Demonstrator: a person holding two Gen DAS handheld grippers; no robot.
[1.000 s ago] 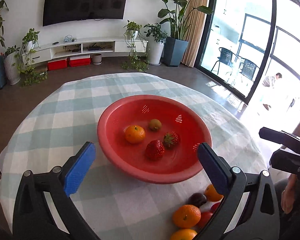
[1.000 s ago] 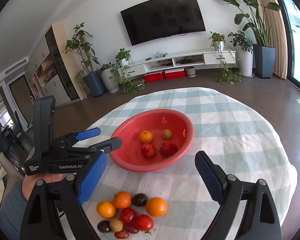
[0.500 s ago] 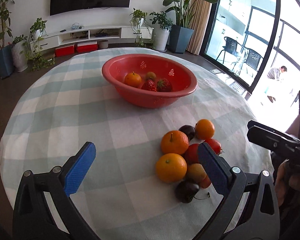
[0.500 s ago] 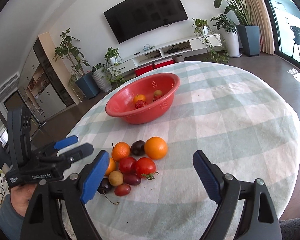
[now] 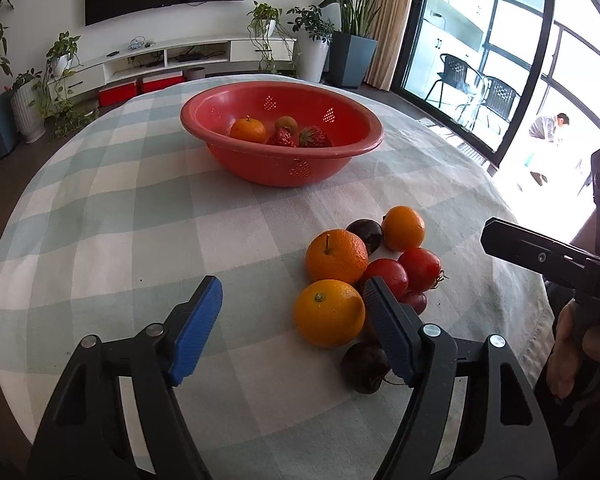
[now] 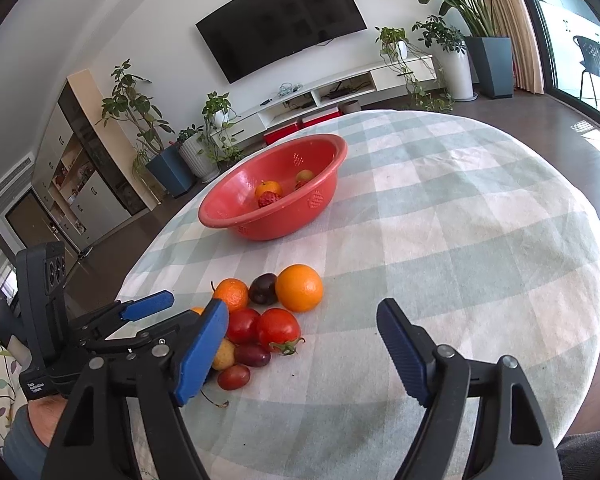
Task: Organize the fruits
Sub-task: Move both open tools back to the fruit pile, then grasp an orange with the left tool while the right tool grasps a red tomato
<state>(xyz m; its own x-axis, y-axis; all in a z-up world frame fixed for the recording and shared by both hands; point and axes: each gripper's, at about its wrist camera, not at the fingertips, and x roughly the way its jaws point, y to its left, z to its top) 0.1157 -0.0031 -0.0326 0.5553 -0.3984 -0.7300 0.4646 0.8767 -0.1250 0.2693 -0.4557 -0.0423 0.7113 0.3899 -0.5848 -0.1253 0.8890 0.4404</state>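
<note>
A red bowl [image 5: 260,168] stands mid-table and holds an orange [image 5: 248,130], a small brown fruit and two strawberries; it also shows in the right wrist view [image 6: 236,220]. A pile of loose fruit lies nearer me: oranges [image 5: 329,312] [image 6: 299,288], tomatoes [image 6: 278,329], dark plums [image 5: 365,366] and small grapes. My left gripper [image 5: 294,328] is open and empty, low over the cloth, its right finger against the pile. My right gripper [image 6: 302,350] is open and empty, just right of the pile.
The round table wears a green-and-white checked cloth [image 5: 140,216]. Its edge curves close on the right [image 6: 580,320]. A TV wall, low shelf and potted plants stand beyond the table.
Both grippers have drawn back from the bowl and dropped toward the pile of loose fruit. The left gripper's jaws have narrowed somewhat. Nothing was picked up.
</note>
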